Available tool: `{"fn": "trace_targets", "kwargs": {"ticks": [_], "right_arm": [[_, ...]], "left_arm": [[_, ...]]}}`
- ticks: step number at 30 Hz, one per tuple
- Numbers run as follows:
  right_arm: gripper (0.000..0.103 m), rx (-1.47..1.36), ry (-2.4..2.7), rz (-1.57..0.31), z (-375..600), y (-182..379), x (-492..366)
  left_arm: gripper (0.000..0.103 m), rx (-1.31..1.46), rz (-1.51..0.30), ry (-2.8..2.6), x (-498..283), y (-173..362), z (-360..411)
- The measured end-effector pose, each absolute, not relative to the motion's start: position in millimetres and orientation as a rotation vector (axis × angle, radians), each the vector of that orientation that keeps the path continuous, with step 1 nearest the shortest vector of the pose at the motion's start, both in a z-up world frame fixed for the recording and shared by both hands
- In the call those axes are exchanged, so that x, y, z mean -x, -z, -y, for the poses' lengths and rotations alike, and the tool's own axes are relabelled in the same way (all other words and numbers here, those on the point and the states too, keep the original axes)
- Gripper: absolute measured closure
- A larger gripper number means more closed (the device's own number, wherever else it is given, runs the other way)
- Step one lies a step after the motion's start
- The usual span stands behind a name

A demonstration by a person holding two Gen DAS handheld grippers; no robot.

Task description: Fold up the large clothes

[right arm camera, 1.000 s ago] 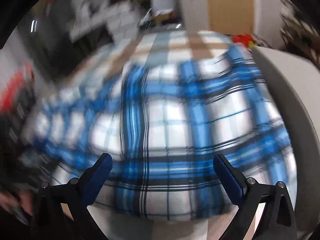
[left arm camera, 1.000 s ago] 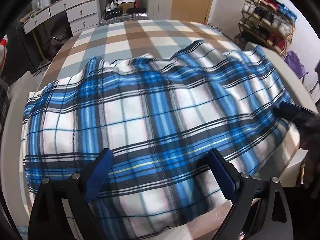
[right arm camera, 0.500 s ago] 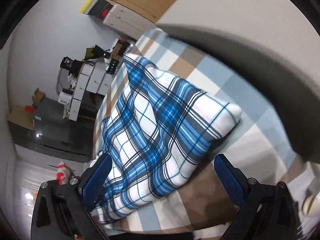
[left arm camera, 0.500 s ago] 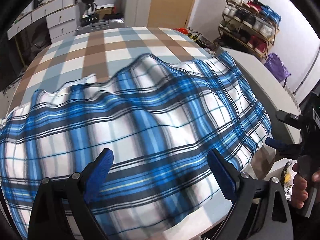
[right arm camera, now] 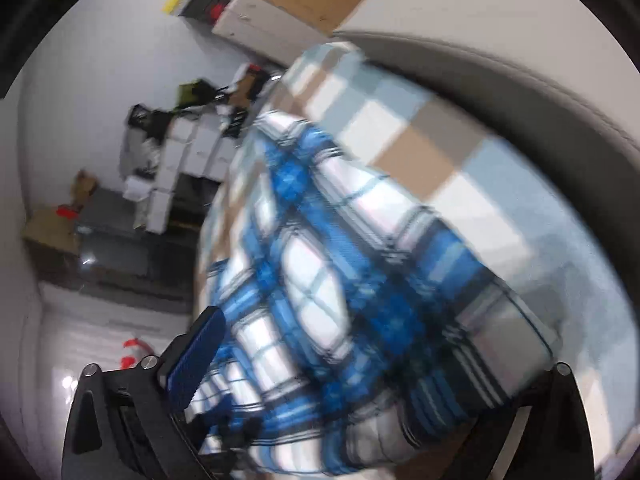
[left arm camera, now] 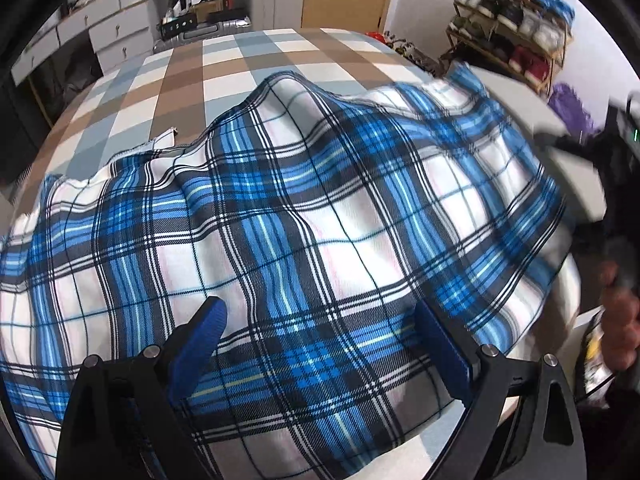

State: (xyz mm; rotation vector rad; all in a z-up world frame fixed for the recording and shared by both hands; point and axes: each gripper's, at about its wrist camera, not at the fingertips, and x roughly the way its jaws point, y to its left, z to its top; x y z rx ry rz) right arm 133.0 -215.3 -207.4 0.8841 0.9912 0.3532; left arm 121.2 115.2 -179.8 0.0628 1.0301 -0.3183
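Now I start closing my right gripper (right arm camera: 360, 360) around the plaid cloth's (left arm camera: 304, 232) corner; left gripper (left arm camera: 320, 344) hovers agape, next grabbing its edge.

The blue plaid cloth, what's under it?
The blue plaid cloth lies on a bed with a brown, grey and white checked cover, which shows beyond it. Whatever else lies beneath the cloth is hidden.

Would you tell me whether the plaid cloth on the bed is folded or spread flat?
Folded, loosely. The plaid cloth shows stacked layers at its left edge and a rumpled top, lying on the bed.
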Motion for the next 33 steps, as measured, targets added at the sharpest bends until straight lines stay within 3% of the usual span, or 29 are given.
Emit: {"fn": "trace_targets", "kwargs": {"ticks": [4, 6, 9, 11, 13, 16, 27, 33], "right_arm": [[0.010, -0.894, -0.450, -0.909, 210.7, 194.7, -132.9], [0.020, -0.855, -0.460, -0.886, 209.2, 189.8, -127.1], [0.047, -0.742, -0.372, -0.919, 205.8, 192.6, -119.4], [0.073, -0.660, -0.305, -0.967, 203.2, 200.8, -118.9], [0.076, -0.654, -0.289, -0.985, 204.3, 206.6, -120.5], [0.088, -0.656, -0.281, -0.975, 206.8, 207.5, -118.0], [0.096, -0.500, -0.261, -0.884, 191.5, 182.9, -104.5], [0.098, -0.549, -0.287, -0.814, 201.1, 159.3, -95.7]], "left_arm": [[0.010, -0.141, -1.017, 0.315, -116.7, 180.7, -107.5], [0.010, -0.139, -1.021, 0.321, -117.6, 180.8, -108.7], [0.010, -0.121, -1.036, 0.331, -120.4, 181.1, -111.6], [0.010, -0.122, -1.038, 0.331, -120.6, 181.2, -111.5], [0.010, -0.131, -1.035, 0.328, -120.2, 181.2, -109.6], [0.010, -0.144, -1.030, 0.320, -120.8, 182.0, -108.2], [0.009, -0.136, -1.032, 0.326, -122.1, 185.8, -109.4], [0.006, -0.096, -1.062, 0.338, -133.2, 189.2, -95.9]]}}
